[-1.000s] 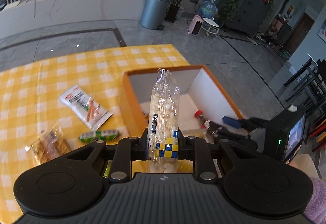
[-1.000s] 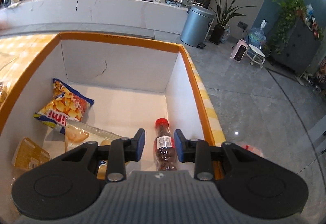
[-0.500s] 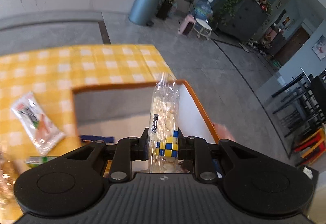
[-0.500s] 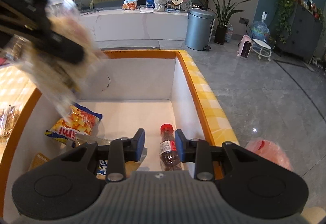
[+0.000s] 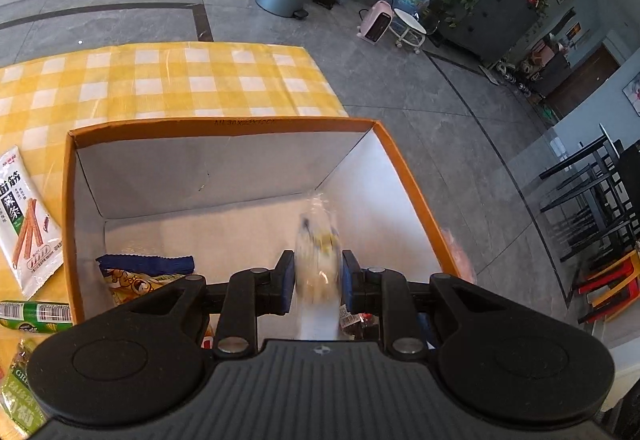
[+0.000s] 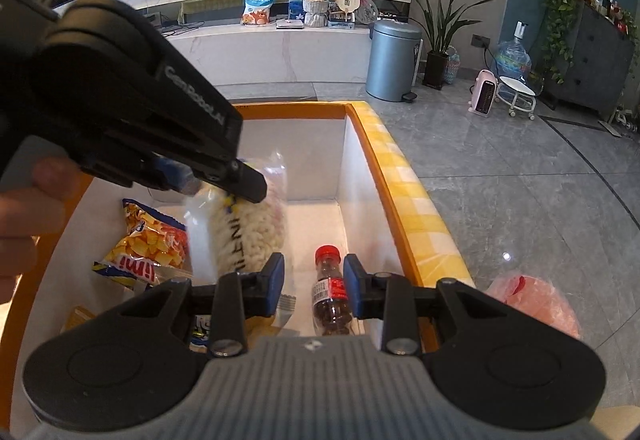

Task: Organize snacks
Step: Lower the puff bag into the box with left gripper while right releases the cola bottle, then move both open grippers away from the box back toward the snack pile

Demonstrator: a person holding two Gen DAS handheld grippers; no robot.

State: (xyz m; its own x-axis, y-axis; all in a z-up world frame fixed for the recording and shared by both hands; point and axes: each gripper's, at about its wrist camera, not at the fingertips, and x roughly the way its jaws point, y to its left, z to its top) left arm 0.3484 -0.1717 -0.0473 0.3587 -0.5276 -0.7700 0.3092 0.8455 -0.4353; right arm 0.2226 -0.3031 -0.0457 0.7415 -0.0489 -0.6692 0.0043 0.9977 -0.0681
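Two grippers in play, both tipped down over the cardboard box (image 6: 400, 224).

Nearest in the right wrist view: right gripper (image 6: 314, 280), jaws standing apart, gripping nothing, poised above a small red-capped bottle (image 6: 331, 296) lying on the box floor by the right wall.

Just beyond, to the left: left gripper (image 6: 220, 187), carried by a hand (image 6: 24, 224), clamped tight near one end of a clear bag of pale puffed snacks (image 6: 256, 232). Bag hanging down inside the box, between the bottle and an orange chip bag (image 6: 152, 248). Blurred in the left wrist view, so no telling about contact with the floor.

Probably very light, mostly air. Soft film, crinkly and somewhat slippery, around brittle contents. Best pinched at the flat seal or the slack film near an end, never squeezed across the belly, to avoid crushing the puffs. Likely to flop over and settle flat once let go, with little risk of damage from so short a drop.

Further out, on the checked tablecloth (image 5: 160, 79) left of the box: a white packet of stick snacks (image 5: 28, 215) and a green roll-shaped packet (image 5: 36, 316), not yet boxed.
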